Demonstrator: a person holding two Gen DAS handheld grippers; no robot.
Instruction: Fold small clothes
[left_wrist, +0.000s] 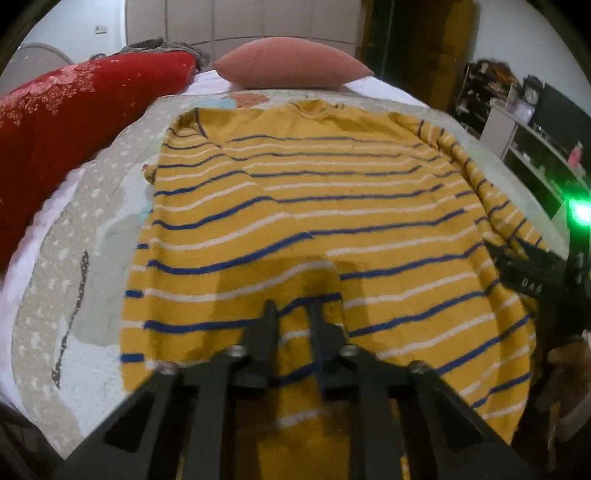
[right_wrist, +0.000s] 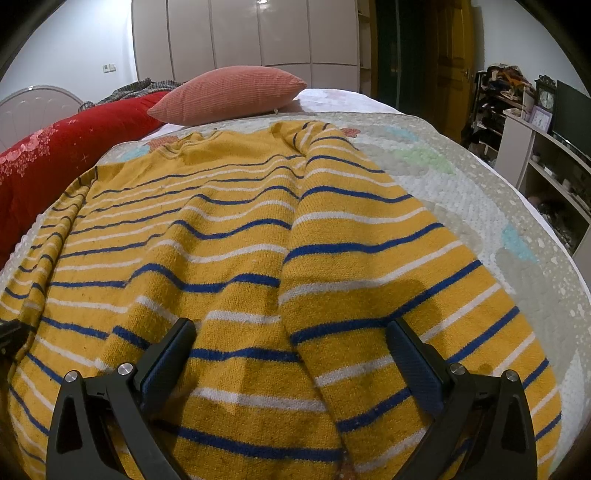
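Observation:
A yellow knit sweater (left_wrist: 314, 192) with blue and white stripes lies spread on the bed, collar at the far end. My left gripper (left_wrist: 293, 310) is shut on a pinch of the sweater's near hem, with cloth bunched between its fingers. In the right wrist view the sweater (right_wrist: 229, 236) fills the near half, with its right sleeve folded inward along the body. My right gripper (right_wrist: 291, 332) is open, its fingers wide apart just above the near hem and holding nothing. The right gripper's body (left_wrist: 532, 280) shows at the left wrist view's right edge.
A patterned bedspread (right_wrist: 461, 192) covers the bed. A pink pillow (right_wrist: 232, 96) lies beyond the collar. A red blanket (left_wrist: 55, 136) lies along the left side. White shelves (right_wrist: 546, 162) with clutter stand to the right of the bed. Wardrobe doors (right_wrist: 243, 33) stand behind.

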